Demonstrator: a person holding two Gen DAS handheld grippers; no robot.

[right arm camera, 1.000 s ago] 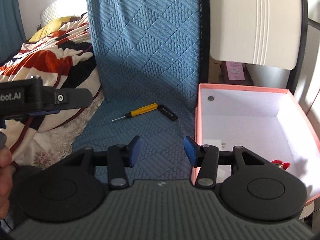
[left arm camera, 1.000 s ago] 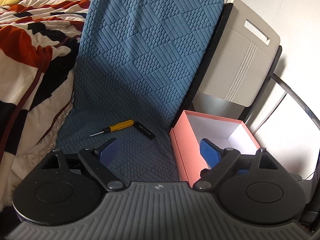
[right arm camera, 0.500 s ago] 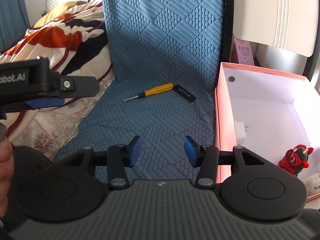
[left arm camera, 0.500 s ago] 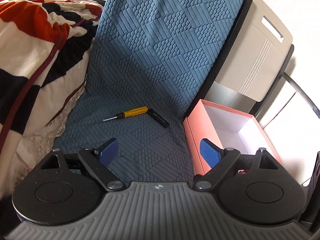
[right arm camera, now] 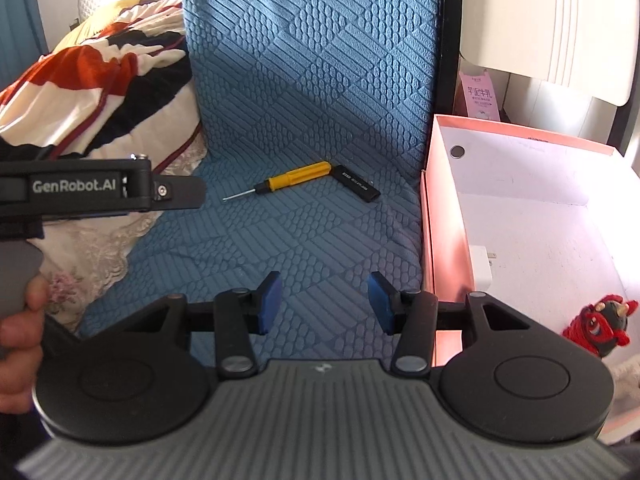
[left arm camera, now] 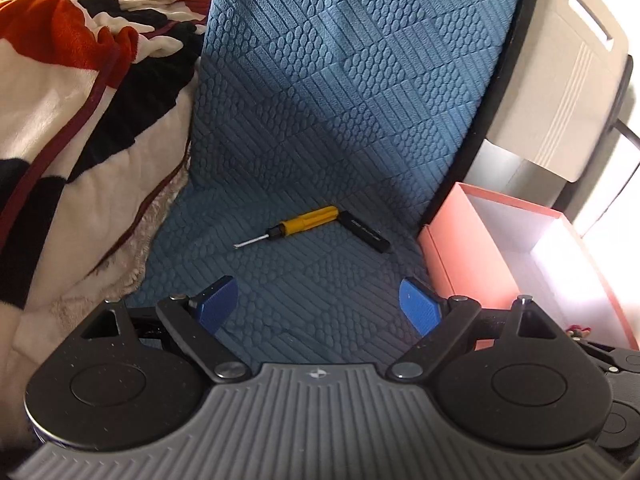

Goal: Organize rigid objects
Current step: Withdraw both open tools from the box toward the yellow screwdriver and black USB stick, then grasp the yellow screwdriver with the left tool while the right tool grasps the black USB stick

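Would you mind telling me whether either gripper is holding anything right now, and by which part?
Nothing is held. The left gripper and right gripper are both open and empty above the blue cushion.

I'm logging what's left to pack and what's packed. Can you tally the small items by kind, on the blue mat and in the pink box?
Screwdriver: 1, on the blue mat
Black stick: 1, on the mat
White block: 1, in the pink box
Red figurine: 1, in the box
Total: 4
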